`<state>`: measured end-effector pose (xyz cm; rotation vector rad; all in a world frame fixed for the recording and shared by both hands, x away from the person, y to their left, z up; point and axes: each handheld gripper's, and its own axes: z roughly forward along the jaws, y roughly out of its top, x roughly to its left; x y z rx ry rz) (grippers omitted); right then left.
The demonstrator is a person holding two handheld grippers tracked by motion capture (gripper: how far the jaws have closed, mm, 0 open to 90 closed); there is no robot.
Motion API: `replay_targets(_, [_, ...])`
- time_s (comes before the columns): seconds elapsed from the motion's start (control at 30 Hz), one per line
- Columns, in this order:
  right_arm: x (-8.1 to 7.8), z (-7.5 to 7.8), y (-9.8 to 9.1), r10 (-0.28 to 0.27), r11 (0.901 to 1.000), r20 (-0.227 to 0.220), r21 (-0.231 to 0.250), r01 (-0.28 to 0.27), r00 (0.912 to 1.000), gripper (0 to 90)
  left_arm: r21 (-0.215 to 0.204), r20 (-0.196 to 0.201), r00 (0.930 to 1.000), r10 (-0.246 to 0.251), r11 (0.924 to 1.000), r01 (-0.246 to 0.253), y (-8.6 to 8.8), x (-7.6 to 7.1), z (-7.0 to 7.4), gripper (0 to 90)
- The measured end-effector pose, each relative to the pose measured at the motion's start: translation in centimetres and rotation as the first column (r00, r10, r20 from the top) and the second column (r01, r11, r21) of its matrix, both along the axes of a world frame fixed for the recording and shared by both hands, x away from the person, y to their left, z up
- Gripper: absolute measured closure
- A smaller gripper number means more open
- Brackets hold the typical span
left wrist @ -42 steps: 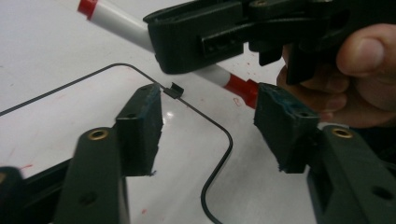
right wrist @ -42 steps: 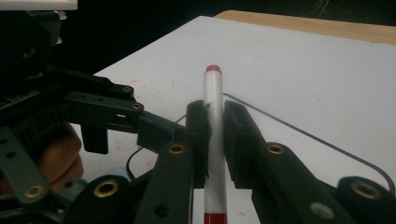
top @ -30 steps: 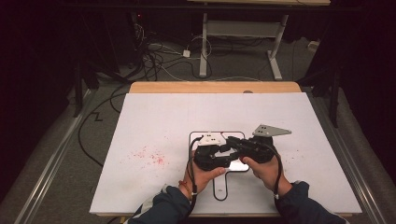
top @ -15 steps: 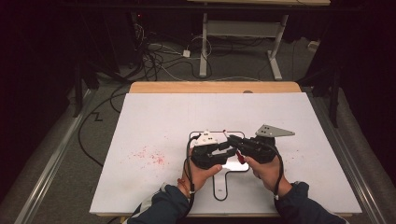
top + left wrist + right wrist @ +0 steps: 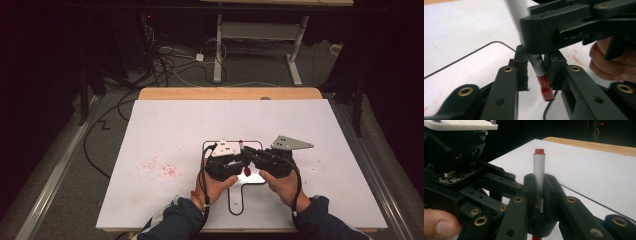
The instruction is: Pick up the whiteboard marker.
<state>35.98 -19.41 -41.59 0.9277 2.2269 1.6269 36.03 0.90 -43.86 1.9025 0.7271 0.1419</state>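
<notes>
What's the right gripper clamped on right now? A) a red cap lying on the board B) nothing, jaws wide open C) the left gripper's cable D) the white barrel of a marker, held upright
D: in the right gripper view the right gripper pinches the upright white marker by its barrel.

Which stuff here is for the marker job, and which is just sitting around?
In the job:
- white marker with red cap
- right gripper, shut on the marker
- left gripper, jaws just been closing around the cap

Just around:
- red scribbles
- floor cables
- white board
</notes>
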Motion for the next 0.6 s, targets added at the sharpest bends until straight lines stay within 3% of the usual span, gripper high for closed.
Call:
replay_targets(0.23, [-0.3, 0.3, 0.1, 0.006, 1.0, 0.028, -0.008, -0.006, 0.9996, 80.1, 0.052, 0.044, 0.999, 0.001, 0.9987, -0.003, 0.4, 0.1, 0.4, 78.7])
replay_targets(0.33, [-0.4, 0.5, -0.2, -0.001, 1.0, 0.036, 0.008, 0.001, 0.9994, 65.8, 0.049, 0.053, 0.9986, 0.008, 0.9987, -0.011, 1.1, 0.4, 0.7, 78.8])
replay_targets(0.4, [-0.5, 0.9, -0.8, -0.039, 0.9992, 0.062, -0.002, 0.039, 0.9973, 54.3, 0.046, 0.063, 0.9976, 0.03, 0.9984, -0.033, 1.8, 0.7, 0.8, 78.7])
replay_targets(0.47, [-0.8, 1.3, -1.7, -0.067, 0.9977, 0.092, -0.01, 0.068, 0.9935, 52.9, 0.04, 0.074, 0.9964, 0.042, 0.9982, -0.045, 2.6, 0.8, 0.9, 78.7])
replay_targets(0.6, [-1.4, 1.5, -3.5, -0.094, 0.9917, 0.166, -0.072, 0.107, 0.9816, 43.9, 0.055, 0.106, 0.9928, 0.056, 0.9966, -0.062, 3.9, 0.9, 1.2, 78.8])
